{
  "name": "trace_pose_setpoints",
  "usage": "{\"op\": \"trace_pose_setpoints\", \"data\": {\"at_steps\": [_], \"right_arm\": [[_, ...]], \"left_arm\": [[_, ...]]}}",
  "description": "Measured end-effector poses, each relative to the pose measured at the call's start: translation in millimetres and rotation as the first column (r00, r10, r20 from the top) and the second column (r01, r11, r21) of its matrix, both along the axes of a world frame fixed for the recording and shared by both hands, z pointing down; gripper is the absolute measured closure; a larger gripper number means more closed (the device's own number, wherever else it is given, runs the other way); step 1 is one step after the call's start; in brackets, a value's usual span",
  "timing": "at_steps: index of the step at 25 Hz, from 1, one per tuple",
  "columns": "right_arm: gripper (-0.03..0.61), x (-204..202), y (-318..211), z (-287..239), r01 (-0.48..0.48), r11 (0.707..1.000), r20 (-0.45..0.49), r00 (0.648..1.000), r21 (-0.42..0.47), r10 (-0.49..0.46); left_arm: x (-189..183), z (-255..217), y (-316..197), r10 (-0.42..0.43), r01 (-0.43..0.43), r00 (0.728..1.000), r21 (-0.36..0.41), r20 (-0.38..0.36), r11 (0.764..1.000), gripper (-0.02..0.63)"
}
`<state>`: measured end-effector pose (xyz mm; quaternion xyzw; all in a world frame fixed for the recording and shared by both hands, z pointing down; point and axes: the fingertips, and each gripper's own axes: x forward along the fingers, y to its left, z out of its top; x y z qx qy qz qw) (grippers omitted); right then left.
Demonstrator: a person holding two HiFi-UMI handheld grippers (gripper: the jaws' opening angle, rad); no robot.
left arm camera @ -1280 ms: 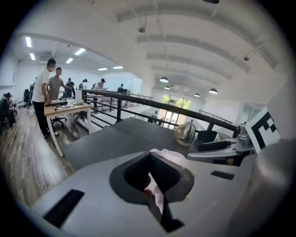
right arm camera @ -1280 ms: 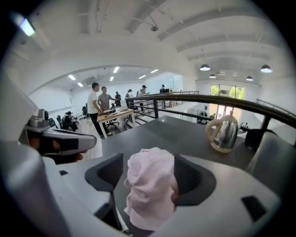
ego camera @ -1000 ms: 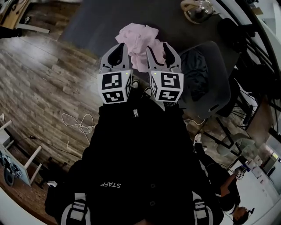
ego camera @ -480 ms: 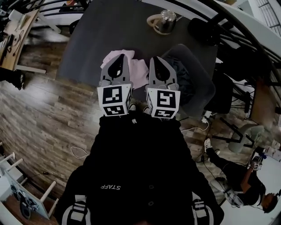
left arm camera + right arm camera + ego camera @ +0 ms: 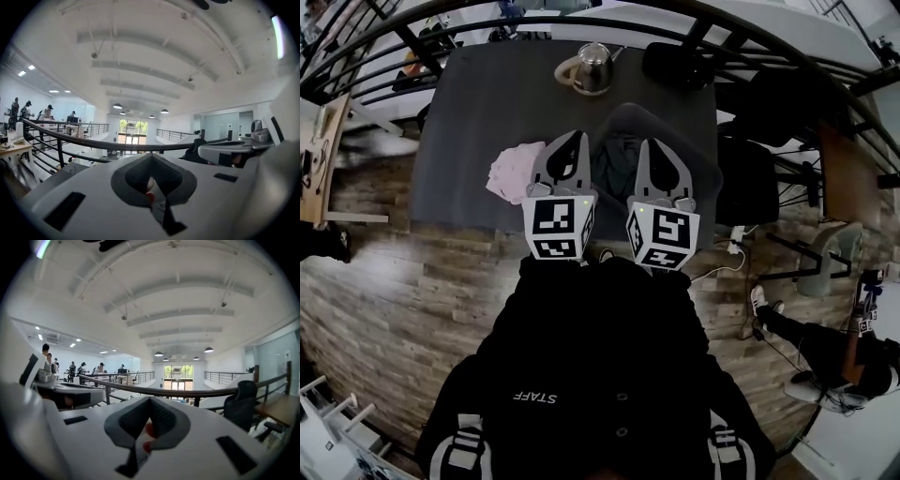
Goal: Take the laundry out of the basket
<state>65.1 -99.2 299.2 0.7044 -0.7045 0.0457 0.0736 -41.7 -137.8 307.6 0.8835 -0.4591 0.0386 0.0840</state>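
Room: open mezzanine hall with a white ribbed ceiling (image 5: pixel 178 287) and round pendant lamps (image 5: pixel 159 354). A black railing (image 5: pixel 70 138) curves across both gripper views, with glazed doors (image 5: pixel 180 373) far off at twelve o'clock and people at desks (image 5: pixel 49 362) at nine o'clock.

Floor (image 5: pixel 394 309): grey-brown wood planks fill the head view from nine o'clock round to four o'clock. A white cable (image 5: pixel 727 267) lies loose on it at three o'clock.

Counter (image 5: pixel 478 122): dark grey and rectangular, at twelve o'clock in the head view, with the railing behind it.

Basket (image 5: pixel 705 141): grey with rounded corners, standing at the counter's three o'clock end.

Dark laundry (image 5: pixel 614 161): a crumpled heap inside the basket, seen between the two claws.

Pink garment (image 5: pixel 514 171): bunched on the counter's bare top at its eight o'clock, outside the basket and just beside the left claw.

Kettle (image 5: pixel 592 66): metal, on a round stand at the counter's twelve o'clock edge.

Left claw (image 5: pixel 571 141): raised over the counter, jaws pressed together, nothing between them.

Right claw (image 5: pixel 650 148): raised over the basket, level with the left claw, jaws pressed together, nothing between them.
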Motion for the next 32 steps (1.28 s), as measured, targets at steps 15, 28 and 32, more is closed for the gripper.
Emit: {"op": "trace_pose_setpoints", "data": {"at_steps": [15,28,32], "right_arm": [[0.563,81,42,-31,-0.180,0.981,0.005,0.984,0.078,0.180],[0.563,99,57,-33,-0.198,0.977,0.012,0.980,0.080,0.198],[0.563,103,58,-27,-0.199,0.978,0.019,0.980,0.067,0.198]], "left_arm": [[94,-34,24,0.217,-0.215,0.976,0.069,-0.014,0.974,0.617],[114,-36,39,0.244,-0.243,0.970,0.069,-0.011,0.968,0.617],[115,-30,40,0.250,-0.250,0.968,0.058,0.008,0.967,0.615]]}}
